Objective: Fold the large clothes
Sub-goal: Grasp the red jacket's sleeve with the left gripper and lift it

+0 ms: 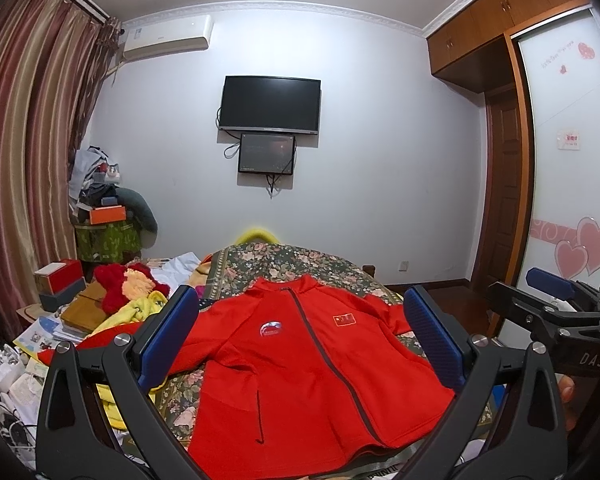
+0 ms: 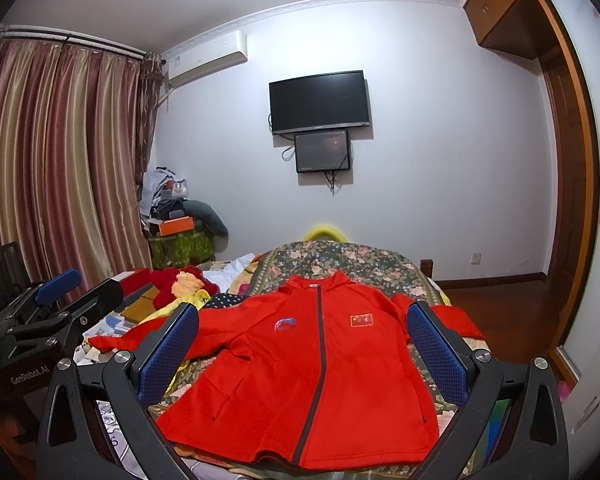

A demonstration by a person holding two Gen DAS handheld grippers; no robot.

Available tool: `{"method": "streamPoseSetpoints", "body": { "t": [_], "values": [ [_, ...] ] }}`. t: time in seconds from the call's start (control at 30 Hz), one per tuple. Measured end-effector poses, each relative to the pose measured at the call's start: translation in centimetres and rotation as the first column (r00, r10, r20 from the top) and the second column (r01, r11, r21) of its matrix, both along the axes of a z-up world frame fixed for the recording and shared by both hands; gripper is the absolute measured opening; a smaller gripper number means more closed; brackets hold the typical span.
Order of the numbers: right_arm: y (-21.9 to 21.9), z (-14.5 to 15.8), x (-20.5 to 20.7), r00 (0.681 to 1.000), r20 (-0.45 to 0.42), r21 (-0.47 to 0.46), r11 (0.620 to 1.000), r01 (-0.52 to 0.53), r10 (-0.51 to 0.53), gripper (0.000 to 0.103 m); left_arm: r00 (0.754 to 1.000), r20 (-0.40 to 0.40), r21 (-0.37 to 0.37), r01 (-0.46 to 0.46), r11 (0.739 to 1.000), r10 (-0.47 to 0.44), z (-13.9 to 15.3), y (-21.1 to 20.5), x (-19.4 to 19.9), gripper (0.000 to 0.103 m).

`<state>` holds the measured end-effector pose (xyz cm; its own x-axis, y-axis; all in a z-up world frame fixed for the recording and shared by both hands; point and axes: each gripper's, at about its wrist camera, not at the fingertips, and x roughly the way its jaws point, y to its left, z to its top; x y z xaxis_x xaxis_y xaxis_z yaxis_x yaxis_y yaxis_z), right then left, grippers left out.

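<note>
On the floral bedspread [image 1: 300,264], the left claw [image 1: 300,336] hangs wide apart and empty, the red jacket [image 2: 300,380] lies flat, front up and zipped, between and below both, and the right claw [image 2: 302,346] gapes equally wide, gripping nothing.

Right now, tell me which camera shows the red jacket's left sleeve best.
The right wrist view: the red jacket lies flat on the floral bedspread, its sleeve stretching out past the blue finger. In the left wrist view that sleeve is mostly hidden behind the left gripper finger.
</note>
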<state>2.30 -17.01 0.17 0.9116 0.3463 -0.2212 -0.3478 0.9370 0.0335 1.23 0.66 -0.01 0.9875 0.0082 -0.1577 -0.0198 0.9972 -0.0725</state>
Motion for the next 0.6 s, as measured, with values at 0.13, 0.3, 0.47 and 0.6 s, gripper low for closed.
{"method": "streamPoseSetpoints", "body": {
  "t": [0.13,0.3,0.47,0.6],
  "values": [
    [0.4,-0.1,0.7,1.0,-0.014,-0.006,1.0,0.001,-0.001,0.103,1.0,-0.015,-0.004,0.0,1.0,0.0,-0.5,0.4,1.0,0.103],
    [1.5,-0.3,2.0,1.0,-0.029,-0.025,1.0,-0.001,0.0,0.103,0.999,-0.039,-0.017,-0.001,1.0,0.001,-1.2,1.4,2.8,0.103],
    [3.1,-1.0,5.4,0.997,-0.077,-0.035,0.999,-0.023,0.02,0.103,0.997,-0.078,-0.031,-0.01,0.999,0.007,-2.4,2.9,5.6,0.103],
    [4.8,-2.0,9.3,0.991,-0.13,-0.034,0.999,-0.039,0.034,0.103,0.991,-0.132,-0.053,-0.024,0.998,0.017,-3.9,4.8,8.8,0.103]
  ]
}}
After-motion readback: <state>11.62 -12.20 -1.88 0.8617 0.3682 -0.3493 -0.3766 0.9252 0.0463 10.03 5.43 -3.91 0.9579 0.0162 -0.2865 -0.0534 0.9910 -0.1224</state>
